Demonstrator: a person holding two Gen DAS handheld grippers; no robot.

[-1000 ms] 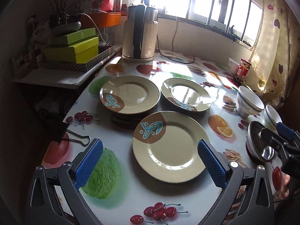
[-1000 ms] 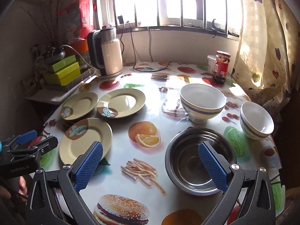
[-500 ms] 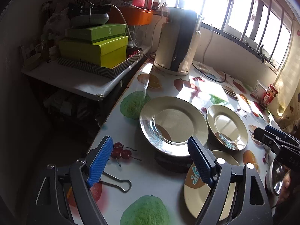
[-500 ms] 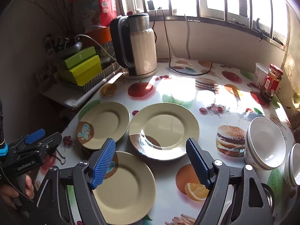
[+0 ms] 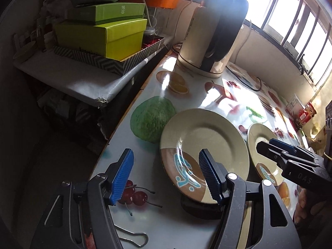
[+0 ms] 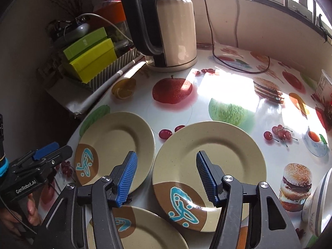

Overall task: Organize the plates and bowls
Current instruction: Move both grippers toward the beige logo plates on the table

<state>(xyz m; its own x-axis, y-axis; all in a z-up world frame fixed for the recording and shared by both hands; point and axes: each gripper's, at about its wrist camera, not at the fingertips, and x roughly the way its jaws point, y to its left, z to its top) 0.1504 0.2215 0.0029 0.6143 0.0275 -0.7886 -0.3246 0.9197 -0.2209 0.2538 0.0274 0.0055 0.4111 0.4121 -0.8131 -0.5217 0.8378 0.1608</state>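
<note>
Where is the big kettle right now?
In the right wrist view the electric kettle stands at the back of the table, top middle, beyond the plates, with the green boxes to its left.

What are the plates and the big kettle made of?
The plates look like glazed ceramic or melamine: speckled cream, glossy, with window glare on them. The kettle seems to be cream-coated metal with a shiny steel top and a black plastic handle.
</note>
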